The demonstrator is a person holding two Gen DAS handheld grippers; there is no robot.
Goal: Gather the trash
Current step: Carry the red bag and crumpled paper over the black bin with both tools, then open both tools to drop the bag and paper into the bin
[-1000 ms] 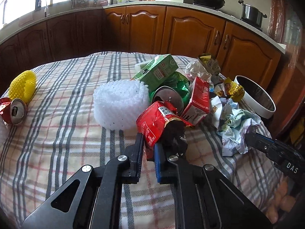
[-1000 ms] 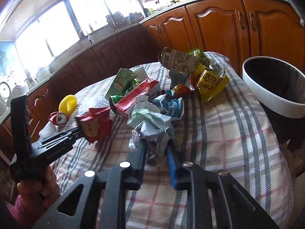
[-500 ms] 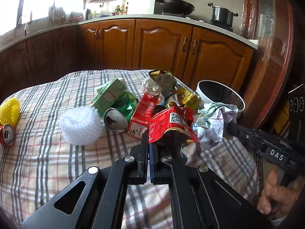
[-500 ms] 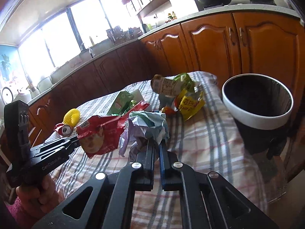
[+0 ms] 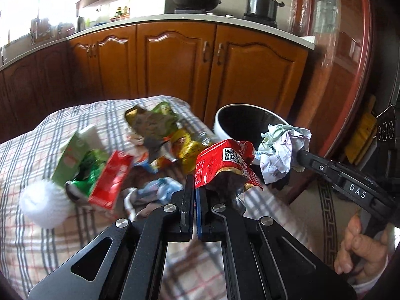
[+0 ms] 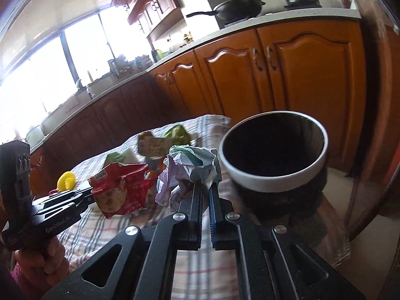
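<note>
Two handheld grippers each carry a piece of trash toward a waste bin in a kitchen with wooden cabinets.

In the left wrist view, the left gripper [image 5: 194, 187] fills the lower centre of the frame. Its fingers are pressed nearly together on the lower edge of a crumpled red snack wrapper [image 5: 225, 162], which stands up above them, lifted off the surface. A QR code is printed on the wrapper; the other print is too small to read.

At centre right of that frame, the right gripper [image 5: 297, 153] pinches a crumpled paper ball [image 5: 280, 150], white with pale green. The letters "DAS" show on that gripper's arm. In the right wrist view, its fingers sit almost closed under the paper at centre frame, and the left tool's body at lower left reads "GenRobot.AI".

The bin [image 6: 275, 182], dark inside with a white rim, stands just beyond the checked surface [image 5: 30, 237], right of centre. Both loads appear held high and close to its rim, probably so they can be dropped in.

More trash remains at left of the left view: a green carton [image 5: 72, 157], a red carton [image 5: 110, 180], yellow wrappers [image 5: 187, 147] and white foam netting [image 5: 45, 207].
</note>
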